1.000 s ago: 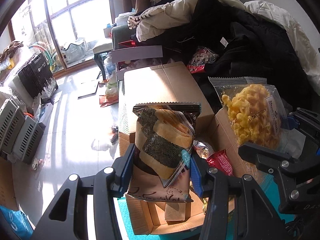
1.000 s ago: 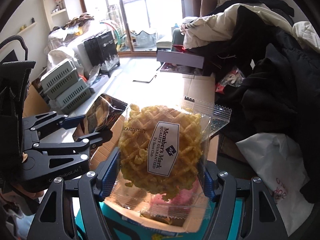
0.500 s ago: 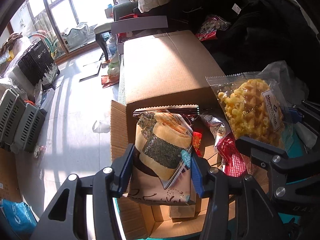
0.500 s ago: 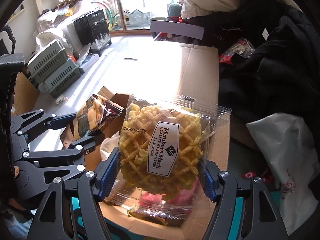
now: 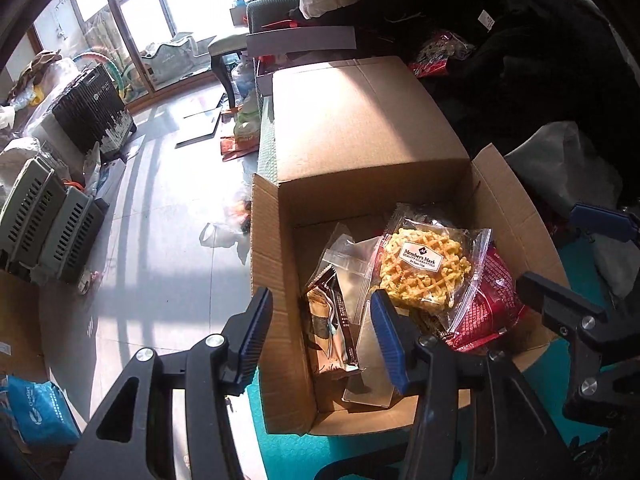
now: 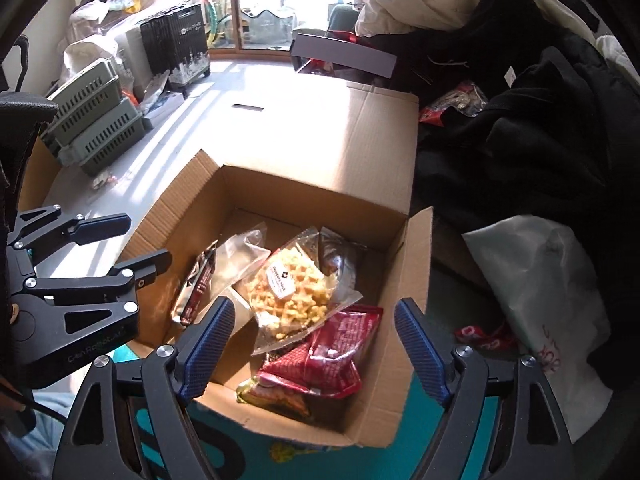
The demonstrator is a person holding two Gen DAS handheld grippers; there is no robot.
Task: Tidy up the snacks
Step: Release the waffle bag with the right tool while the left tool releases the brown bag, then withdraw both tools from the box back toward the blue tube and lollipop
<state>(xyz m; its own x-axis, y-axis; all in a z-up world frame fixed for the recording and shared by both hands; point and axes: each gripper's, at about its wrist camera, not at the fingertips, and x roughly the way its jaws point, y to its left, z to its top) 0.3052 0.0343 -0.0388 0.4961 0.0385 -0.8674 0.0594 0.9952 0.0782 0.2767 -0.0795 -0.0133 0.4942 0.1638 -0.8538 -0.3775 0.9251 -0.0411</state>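
Clearly legible — "Member's Mark" label (image 5: 419, 256) on waffle packet (image 5: 425, 276).

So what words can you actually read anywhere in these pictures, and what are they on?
"Member's Mark / QUALITY GUARANTEED": white label on the waffle snack bag.
Red snack packet: print too small to read.
Left gripper: embossed name, blurred.
White plastic bag: red lettering, illegible.
Blue pouch: white logo, unclear.
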